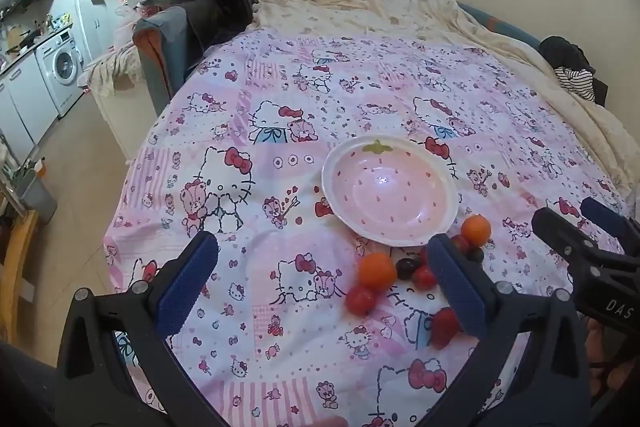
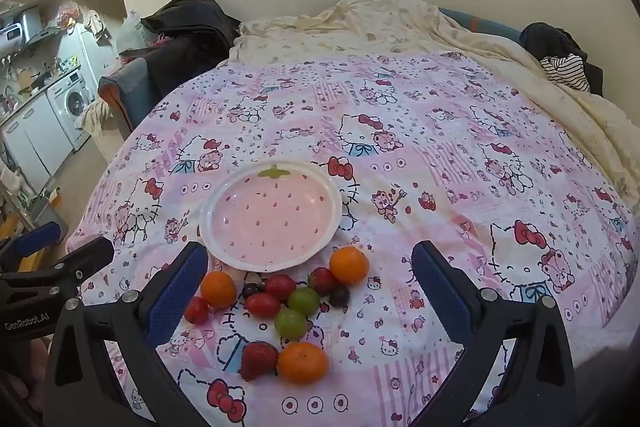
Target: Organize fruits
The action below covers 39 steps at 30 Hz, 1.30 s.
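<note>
Both grippers, left [image 1: 322, 279] and right [image 2: 310, 291], are spread wide, nothing pinched. Fruits [image 2: 280, 307] are clustered at six o'clock of the empty bowl [image 2: 224, 251]; round pieces could be nudged rolling across the soft cloth.

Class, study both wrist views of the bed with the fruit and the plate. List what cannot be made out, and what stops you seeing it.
- Left wrist view: the left gripper's right finger covers part of the fruit pile; the green fruits and third orange are hidden.
- Left wrist view: the right gripper is cut off by the frame edge.
- Right wrist view: small dark fruits are too small to name.
- Both views: the counter items are too small to tell.
</note>
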{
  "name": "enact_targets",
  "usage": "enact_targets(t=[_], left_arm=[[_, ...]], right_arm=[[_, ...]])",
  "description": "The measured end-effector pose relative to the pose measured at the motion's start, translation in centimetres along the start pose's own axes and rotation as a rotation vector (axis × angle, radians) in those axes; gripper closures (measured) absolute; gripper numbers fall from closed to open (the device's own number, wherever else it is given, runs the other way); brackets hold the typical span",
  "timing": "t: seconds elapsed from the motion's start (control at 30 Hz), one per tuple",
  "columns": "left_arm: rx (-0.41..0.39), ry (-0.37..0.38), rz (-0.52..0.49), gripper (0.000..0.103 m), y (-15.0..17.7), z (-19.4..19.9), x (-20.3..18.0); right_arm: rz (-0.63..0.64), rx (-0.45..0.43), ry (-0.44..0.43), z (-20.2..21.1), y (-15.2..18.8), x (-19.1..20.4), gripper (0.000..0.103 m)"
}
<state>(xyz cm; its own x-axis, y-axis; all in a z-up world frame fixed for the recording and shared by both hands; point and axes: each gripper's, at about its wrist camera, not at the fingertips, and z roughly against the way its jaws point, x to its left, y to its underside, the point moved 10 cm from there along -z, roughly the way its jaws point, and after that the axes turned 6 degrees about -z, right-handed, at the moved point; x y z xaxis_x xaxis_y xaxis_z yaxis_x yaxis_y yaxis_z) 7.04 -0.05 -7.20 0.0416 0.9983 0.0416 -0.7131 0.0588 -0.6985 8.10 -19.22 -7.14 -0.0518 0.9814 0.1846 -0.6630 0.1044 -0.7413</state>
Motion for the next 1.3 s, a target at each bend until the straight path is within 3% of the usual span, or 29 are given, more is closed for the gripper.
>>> enact_targets(t=[1.3], left_arm=[[-0.007,0.001,0.02,0.0,-0.31,0.3,0.39]], right_arm=[[0.01,0.007,0.009,-0.17,0.06,-0.33,0.0]])
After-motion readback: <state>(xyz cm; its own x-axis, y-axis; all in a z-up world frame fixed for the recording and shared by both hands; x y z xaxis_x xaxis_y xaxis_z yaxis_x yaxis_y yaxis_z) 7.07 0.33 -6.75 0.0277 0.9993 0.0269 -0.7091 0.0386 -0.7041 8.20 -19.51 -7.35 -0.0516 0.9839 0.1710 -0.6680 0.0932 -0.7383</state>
